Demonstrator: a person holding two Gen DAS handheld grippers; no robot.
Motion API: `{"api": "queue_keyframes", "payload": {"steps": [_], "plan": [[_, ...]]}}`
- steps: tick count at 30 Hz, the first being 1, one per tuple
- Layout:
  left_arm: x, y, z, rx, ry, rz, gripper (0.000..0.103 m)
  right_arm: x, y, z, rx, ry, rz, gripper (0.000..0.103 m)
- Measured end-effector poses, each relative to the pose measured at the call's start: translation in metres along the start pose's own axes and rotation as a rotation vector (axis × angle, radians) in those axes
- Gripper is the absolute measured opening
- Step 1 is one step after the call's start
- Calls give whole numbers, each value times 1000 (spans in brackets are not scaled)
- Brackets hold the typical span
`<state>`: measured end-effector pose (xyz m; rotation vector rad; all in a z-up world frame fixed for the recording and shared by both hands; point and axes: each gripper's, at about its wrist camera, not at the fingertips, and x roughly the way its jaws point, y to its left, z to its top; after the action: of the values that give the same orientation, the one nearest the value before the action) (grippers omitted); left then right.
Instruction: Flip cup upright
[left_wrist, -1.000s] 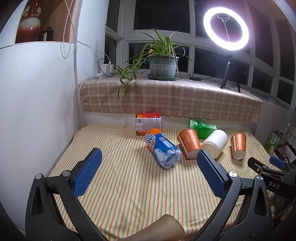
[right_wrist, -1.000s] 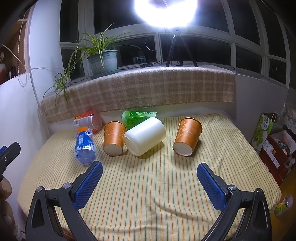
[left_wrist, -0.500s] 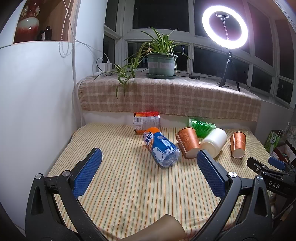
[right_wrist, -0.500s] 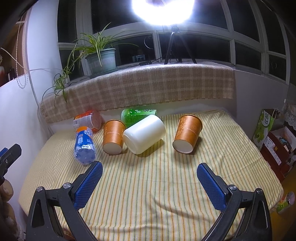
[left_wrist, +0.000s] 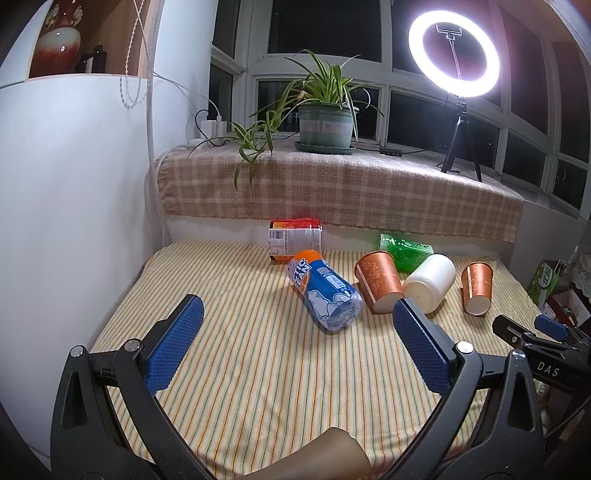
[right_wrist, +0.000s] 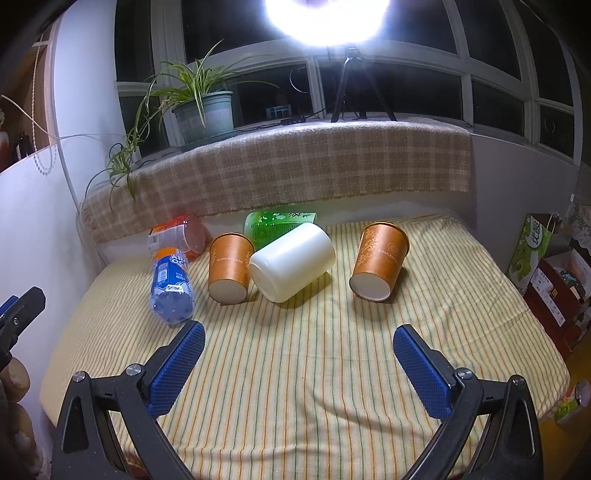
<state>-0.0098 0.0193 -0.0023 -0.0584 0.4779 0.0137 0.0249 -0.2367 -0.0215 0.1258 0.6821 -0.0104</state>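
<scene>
Three cups lie on their sides on the striped cloth. A white cup (right_wrist: 291, 263) lies in the middle; it also shows in the left wrist view (left_wrist: 430, 283). An orange paper cup (right_wrist: 229, 266) lies touching its left side, seen too from the left wrist (left_wrist: 377, 281). A second orange paper cup (right_wrist: 379, 261) lies apart at the right, also in the left wrist view (left_wrist: 477, 287). My right gripper (right_wrist: 298, 363) is open and empty, well short of the cups. My left gripper (left_wrist: 298, 347) is open and empty, near the table's left front.
A blue-labelled bottle (right_wrist: 170, 283) lies left of the cups. A green bottle (right_wrist: 275, 224) and a red-capped bottle (right_wrist: 179, 236) lie by the back wall. A plaid-covered sill (right_wrist: 295, 170) holds a potted plant (right_wrist: 205, 110) and a ring-light tripod (right_wrist: 351, 88).
Both grippers have drawn back and risen a little, so the objects look slightly farther. No object has moved and both grippers stay open.
</scene>
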Motion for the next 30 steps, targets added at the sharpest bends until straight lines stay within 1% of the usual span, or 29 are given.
{"api": "queue_keyframes", "payload": {"steps": [16, 23, 30], "plan": [[3, 9, 0, -15, 11, -2, 103, 4, 3, -1, -1, 15, 18, 103], [7, 15, -3, -29, 26, 1, 103, 10, 8, 0, -9, 29, 36, 103], [8, 23, -6, -42, 41, 13, 103, 20, 21, 5, -41, 44, 75, 103]]}}
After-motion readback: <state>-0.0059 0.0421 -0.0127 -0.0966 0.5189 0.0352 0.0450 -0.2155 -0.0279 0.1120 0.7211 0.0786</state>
